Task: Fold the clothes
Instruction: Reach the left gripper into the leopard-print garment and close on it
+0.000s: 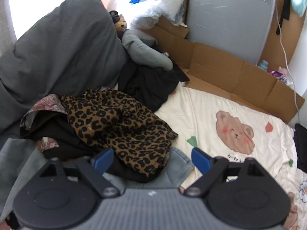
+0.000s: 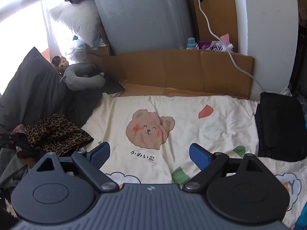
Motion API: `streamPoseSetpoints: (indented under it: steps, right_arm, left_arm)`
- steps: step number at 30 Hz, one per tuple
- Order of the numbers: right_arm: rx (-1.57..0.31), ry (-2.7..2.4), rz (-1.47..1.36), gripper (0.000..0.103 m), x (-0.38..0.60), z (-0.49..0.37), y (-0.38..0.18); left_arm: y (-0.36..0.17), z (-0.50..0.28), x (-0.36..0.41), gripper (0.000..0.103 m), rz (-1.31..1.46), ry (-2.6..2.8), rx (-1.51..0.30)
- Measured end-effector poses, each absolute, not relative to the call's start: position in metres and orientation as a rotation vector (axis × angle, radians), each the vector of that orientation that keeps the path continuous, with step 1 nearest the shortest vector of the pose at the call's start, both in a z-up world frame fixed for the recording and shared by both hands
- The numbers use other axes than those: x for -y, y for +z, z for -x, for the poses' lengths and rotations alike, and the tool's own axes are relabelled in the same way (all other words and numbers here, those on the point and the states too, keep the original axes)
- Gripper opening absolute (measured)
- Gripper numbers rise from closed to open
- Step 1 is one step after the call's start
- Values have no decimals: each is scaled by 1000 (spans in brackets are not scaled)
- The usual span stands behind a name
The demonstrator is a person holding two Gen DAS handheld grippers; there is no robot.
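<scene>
A leopard-print garment (image 1: 122, 122) lies crumpled on top of a pile with black clothes (image 1: 57, 134) and a pale denim piece (image 1: 178, 164) on the left of the bed. My left gripper (image 1: 152, 160) is open, just above the pile's near edge, holding nothing. The leopard garment also shows at the left of the right wrist view (image 2: 55, 134). My right gripper (image 2: 149, 155) is open and empty above the cream bear-print sheet (image 2: 182, 115). A folded black garment (image 2: 280, 126) lies at the right of the bed.
A dark grey pillow (image 1: 63, 57), a grey neck pillow (image 1: 145, 51) and a small plush toy (image 1: 120, 24) sit at the back left. Flattened cardboard (image 2: 182, 72) lines the far edge of the bed, in front of a wrapped grey panel (image 2: 145, 15). A white cable (image 2: 230, 53) hangs at the right.
</scene>
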State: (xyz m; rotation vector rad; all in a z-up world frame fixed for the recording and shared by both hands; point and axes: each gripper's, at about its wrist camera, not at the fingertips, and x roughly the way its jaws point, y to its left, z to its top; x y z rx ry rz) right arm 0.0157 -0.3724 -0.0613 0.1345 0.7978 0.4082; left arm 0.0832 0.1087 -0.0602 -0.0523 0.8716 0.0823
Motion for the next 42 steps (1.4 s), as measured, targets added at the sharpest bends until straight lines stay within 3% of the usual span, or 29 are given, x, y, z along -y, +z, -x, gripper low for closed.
streamPoseSetpoints:
  steps: [6,28,31,34,36,42]
  right_arm:
    - [-852,431,-224,102,383,-19,-95]
    - [-1006,421,-127,101,357,-55,-171]
    - [-1001,443,-129,99,351,-55,-169]
    - [-994,462,-105,95,346,-54,-166]
    - [-996,473,-93,92,344,-55,-165]
    - [-991,530,-61,91,338,-64,-150]
  left_arm:
    - [-92,-91,-141,86,110,82,-833]
    - [-206,-193,-238,86,111,314,-765]
    - [-218,-198,-244,72,110,300,-795]
    - [-222,-198,-246,47,109,289,-803]
    - [-219,-196,-245,21,125,275,-799]
    - [-190,-184,-225,10,114,230,-784]
